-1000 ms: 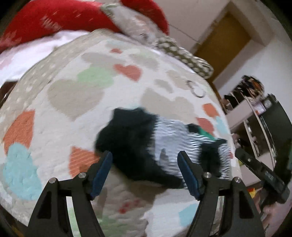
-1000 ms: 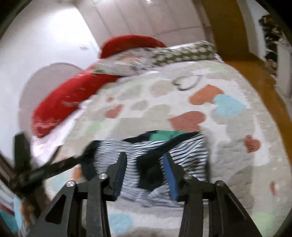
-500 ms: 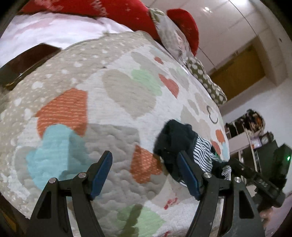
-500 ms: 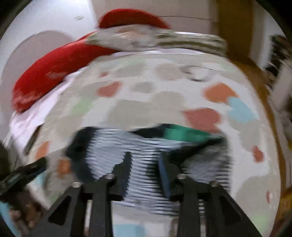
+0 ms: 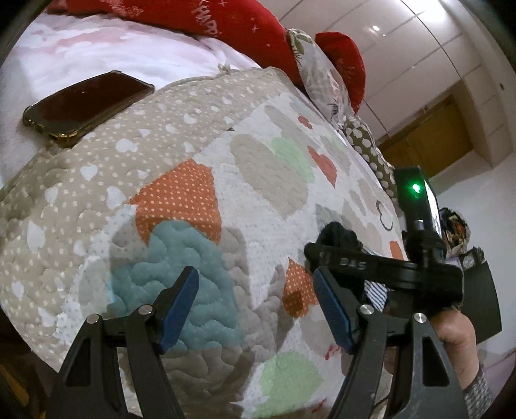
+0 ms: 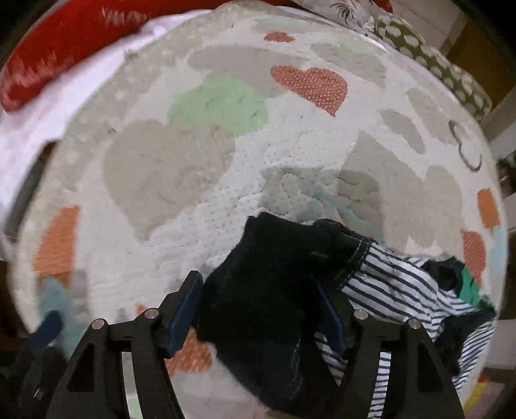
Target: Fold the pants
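The pants (image 6: 274, 290) are a crumpled heap of dark fabric with a black-and-white striped part (image 6: 400, 290) on a heart-patterned quilt (image 6: 225, 161). My right gripper (image 6: 258, 309) is open, with the dark fabric lying between its fingers. In the left wrist view my left gripper (image 5: 254, 306) is open and empty over the quilt (image 5: 193, 193). The pants (image 5: 338, 232) show small at the right there, mostly hidden behind the right gripper's body (image 5: 403, 267).
A dark phone (image 5: 87, 103) lies on the white sheet at the quilt's far left edge. Red cushions (image 5: 258, 25) and patterned pillows (image 5: 322, 74) line the far side. A wooden door (image 5: 429, 145) and black furniture (image 5: 483, 290) stand at the right.
The left gripper swung left, away from the pants, to bare quilt. The right gripper moved down and left over the dark part and opened wider.
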Tool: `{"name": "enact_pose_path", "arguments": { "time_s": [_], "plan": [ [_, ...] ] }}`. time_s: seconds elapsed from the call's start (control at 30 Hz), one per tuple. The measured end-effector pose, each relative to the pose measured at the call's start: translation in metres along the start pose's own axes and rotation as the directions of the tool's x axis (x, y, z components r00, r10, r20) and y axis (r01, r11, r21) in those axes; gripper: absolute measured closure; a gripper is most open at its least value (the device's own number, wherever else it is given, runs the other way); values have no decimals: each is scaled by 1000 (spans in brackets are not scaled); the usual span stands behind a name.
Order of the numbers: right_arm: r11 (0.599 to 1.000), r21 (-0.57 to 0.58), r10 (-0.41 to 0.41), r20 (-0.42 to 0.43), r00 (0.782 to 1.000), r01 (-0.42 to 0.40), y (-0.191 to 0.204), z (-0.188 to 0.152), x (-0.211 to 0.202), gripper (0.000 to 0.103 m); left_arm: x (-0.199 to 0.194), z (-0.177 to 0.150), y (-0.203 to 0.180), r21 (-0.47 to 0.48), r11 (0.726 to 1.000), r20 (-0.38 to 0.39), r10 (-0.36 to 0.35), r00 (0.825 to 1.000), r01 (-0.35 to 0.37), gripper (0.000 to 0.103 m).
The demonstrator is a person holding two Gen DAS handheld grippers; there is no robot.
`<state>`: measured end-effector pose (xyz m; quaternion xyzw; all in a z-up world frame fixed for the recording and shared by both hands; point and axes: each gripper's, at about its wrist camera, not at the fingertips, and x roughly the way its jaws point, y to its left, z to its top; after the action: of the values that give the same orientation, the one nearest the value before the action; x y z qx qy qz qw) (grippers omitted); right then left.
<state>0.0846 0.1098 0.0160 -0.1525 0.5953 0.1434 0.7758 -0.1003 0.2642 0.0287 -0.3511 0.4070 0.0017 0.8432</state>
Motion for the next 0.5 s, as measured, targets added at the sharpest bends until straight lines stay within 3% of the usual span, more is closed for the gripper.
{"name": "enact_pose_path", "arguments": {
  "time_s": [0.03,0.07,0.1,0.13,0.2,0.37,0.5],
  "plan": [
    [999,-18,-28,8,1000,28,4,-2,1,30,0,-1,-1,2,1000,-2,-6,1000,6,30],
    [998,-37,-53,19,998,54,8,-4,0,40,1,-2,-1,2,1000,-5,-15,1000,15,30],
    [996,-47,-80,30,996,81,9,-6,-3,58,2,-3,-3,4,1000,-6,-19,1000,19,30],
    [994,-56,-94,42,995,96,8,-8,-7,60,2,-4,-5,10,1000,-8,-23,1000,23,30],
    [998,-38,-49,53,997,51,-1,-11,-15,67,4,-8,-14,36,999,-11,-36,999,37,30],
    [982,86,163,56,985,-167,-37,-15,-35,68,24,-25,-55,140,986,-73,-82,994,92,30],
    [943,149,290,80,954,-299,-59,-16,-50,68,47,-40,-90,216,968,-117,-102,988,126,19]
  ]
}}
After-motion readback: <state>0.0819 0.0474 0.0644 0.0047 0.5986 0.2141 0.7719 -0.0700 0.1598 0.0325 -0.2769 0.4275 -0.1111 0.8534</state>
